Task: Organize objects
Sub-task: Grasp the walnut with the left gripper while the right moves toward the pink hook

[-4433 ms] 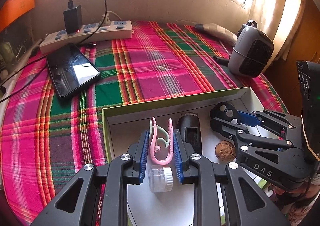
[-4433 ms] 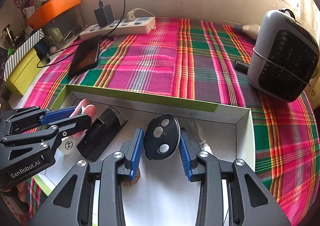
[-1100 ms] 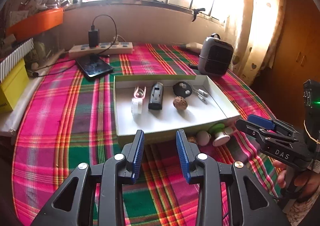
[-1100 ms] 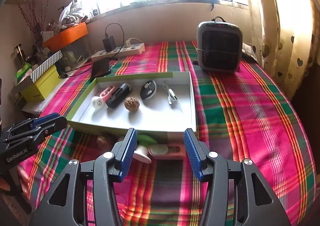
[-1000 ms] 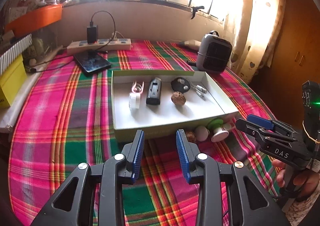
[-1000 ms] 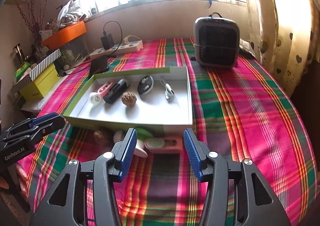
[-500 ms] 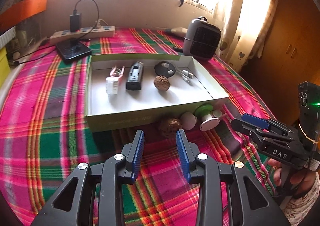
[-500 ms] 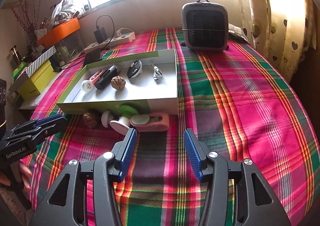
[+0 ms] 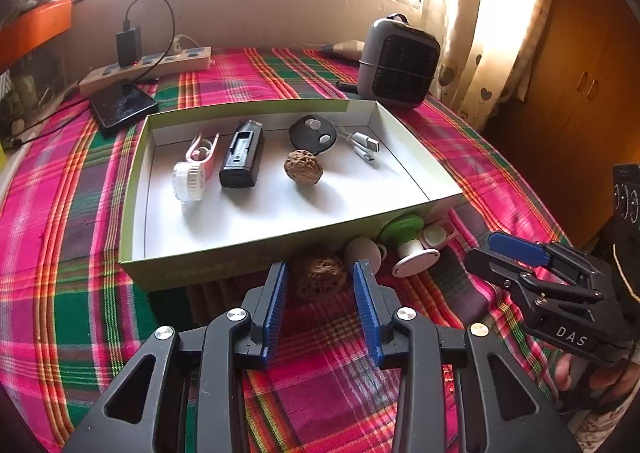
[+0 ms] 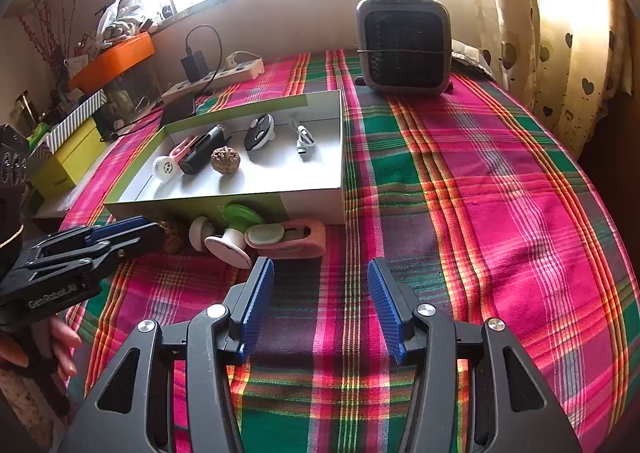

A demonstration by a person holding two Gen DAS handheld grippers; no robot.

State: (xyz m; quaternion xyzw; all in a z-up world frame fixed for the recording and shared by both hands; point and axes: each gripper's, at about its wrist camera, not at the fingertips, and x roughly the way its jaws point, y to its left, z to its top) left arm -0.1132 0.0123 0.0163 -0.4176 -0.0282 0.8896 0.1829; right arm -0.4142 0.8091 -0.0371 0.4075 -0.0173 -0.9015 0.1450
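Observation:
A shallow white box with green sides (image 9: 136, 177) (image 10: 320, 209) lies on the plaid cloth. It holds a pink clip, a white cap (image 9: 188, 183), a black case (image 9: 241, 160), a walnut (image 9: 303, 166) (image 10: 225, 159), a black disc (image 9: 312, 131) and a USB cable (image 9: 366, 147). Loose items lie at its near side: a second walnut (image 9: 319, 276), a grey knob (image 9: 362, 251), a green-and-white spool (image 9: 408, 239) (image 10: 234, 231) and a pink holder (image 10: 298, 239). My left gripper (image 9: 320, 283) is open, its jaws on either side of the loose walnut. My right gripper (image 10: 320, 283) is open and empty, just short of the pink holder.
A grey fan heater (image 9: 398, 63) (image 10: 403, 47) stands behind the box. A power strip with charger (image 9: 148, 63) and a phone (image 9: 122, 107) lie at the back left. A yellow box (image 10: 66, 163) and orange tray (image 10: 112, 59) stand at the far left.
Both grippers have moved closer to the loose items at the box's near side. The left jaws now flank the loose walnut. Earlier they let go of items inside the box.

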